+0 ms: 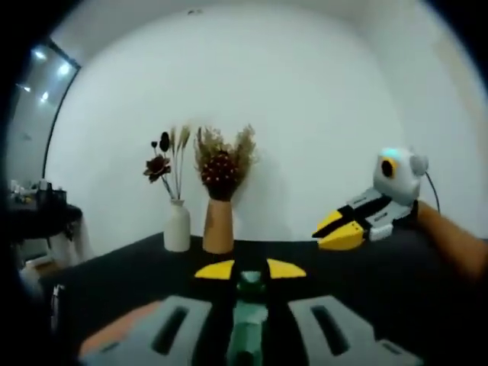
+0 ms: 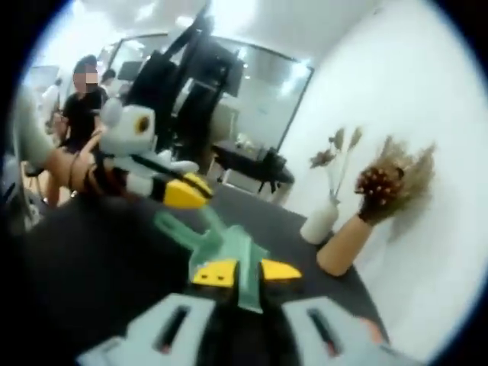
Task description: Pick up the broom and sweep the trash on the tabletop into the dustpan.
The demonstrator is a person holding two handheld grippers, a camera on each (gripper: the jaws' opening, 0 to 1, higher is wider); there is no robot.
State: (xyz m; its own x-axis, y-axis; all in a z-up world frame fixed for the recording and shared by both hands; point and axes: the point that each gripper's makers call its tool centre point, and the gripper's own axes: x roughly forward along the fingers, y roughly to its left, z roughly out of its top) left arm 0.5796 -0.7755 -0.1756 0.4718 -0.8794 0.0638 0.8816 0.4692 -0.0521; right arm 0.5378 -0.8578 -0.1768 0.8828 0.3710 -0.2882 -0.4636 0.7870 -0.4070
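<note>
My left gripper (image 1: 249, 269) is shut on a green plastic handle (image 1: 248, 309) that runs up between its yellow-tipped jaws; I cannot tell which tool it belongs to. My right gripper (image 2: 246, 271) is shut on a flat green plastic tool (image 2: 229, 248), which narrows to a thin stem toward the upper left. In the left gripper view the right gripper (image 1: 341, 231) hangs above the black tabletop (image 1: 366, 282) at the right, held by a hand. In the right gripper view the left gripper (image 2: 185, 193) hovers at the left, near that stem's far end. No trash can be made out.
A white vase (image 1: 177, 229) and a tan vase (image 1: 219, 226) with dried flowers stand at the table's far edge by the white wall; they are the white vase (image 2: 319, 221) and tan vase (image 2: 343, 245) at the right. A person (image 2: 80, 114) and dark furniture (image 2: 252, 164) are behind.
</note>
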